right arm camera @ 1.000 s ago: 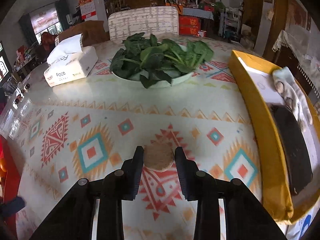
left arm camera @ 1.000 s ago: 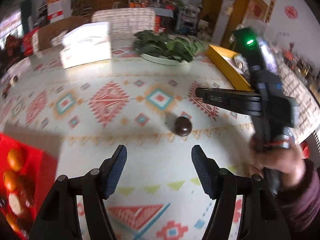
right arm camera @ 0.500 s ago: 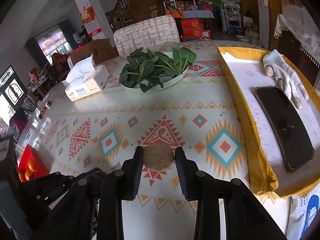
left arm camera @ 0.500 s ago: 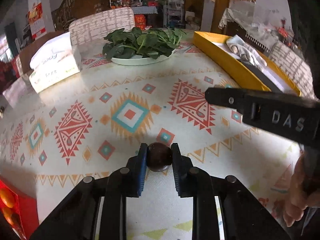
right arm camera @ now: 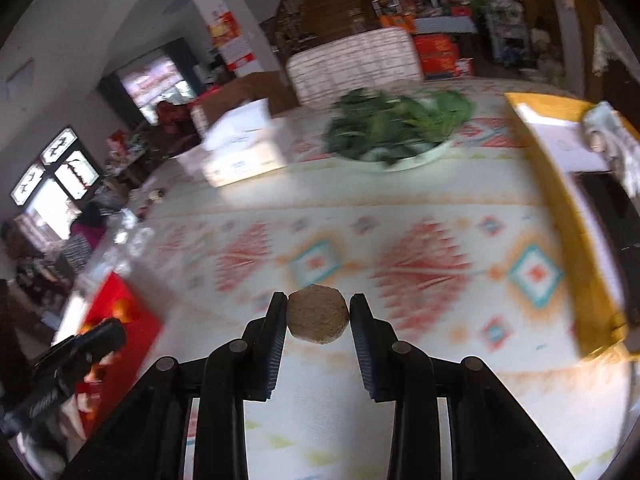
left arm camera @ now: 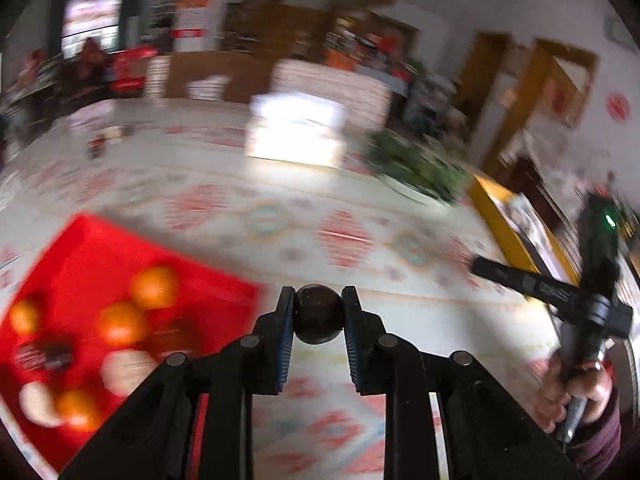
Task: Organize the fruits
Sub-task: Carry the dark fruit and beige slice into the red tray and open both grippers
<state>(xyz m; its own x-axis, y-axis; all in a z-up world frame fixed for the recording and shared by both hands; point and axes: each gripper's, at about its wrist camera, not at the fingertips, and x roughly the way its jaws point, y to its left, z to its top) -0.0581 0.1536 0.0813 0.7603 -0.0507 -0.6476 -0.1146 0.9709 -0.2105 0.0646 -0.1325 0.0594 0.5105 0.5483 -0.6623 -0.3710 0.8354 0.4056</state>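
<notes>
My left claw squeezes a dark round fruit above the tabletop, just right of the red box. Oranges and pale fruits inside it look blurry. My right claw pinches a rough brown fruit. The greens plate and yellow tray are smeared.

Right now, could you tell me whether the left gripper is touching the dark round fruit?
Touching. The left wrist view shows the left gripper with both pads pressed against the dark round fruit, no gap either side.
</notes>
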